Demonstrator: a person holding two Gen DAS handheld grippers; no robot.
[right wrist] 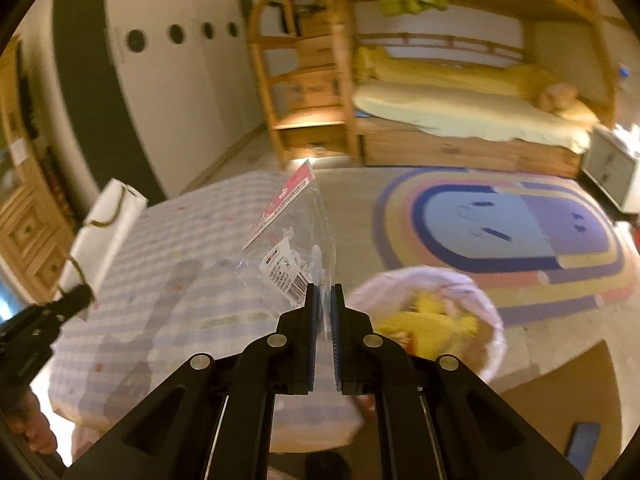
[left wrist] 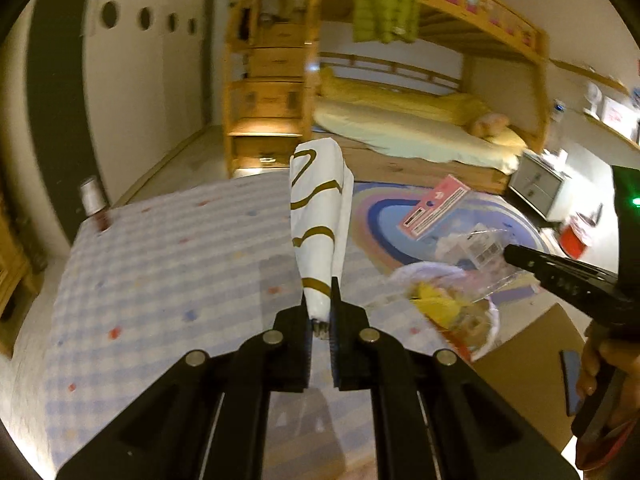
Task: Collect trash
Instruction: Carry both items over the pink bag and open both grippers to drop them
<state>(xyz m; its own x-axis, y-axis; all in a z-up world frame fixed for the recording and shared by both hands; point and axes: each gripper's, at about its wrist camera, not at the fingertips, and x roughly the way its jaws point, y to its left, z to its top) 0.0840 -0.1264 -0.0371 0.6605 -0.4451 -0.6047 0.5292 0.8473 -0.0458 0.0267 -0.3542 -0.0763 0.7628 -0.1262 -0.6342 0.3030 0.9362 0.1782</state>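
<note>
The left tool [left wrist: 331, 312] pinches the narrow end of a white paper wrapper [left wrist: 318, 216] above the table [left wrist: 160, 280]. The right tool [right wrist: 324, 300] pinches a thin clear packet [right wrist: 292, 240] by its corner. Both look light and floppy; the bin [right wrist: 492, 320] sits just beside.

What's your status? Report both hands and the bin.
Left gripper shut on white gold-striped wrapper. Right gripper shut on clear plastic packet. White-lined bin open, path clear.
</note>
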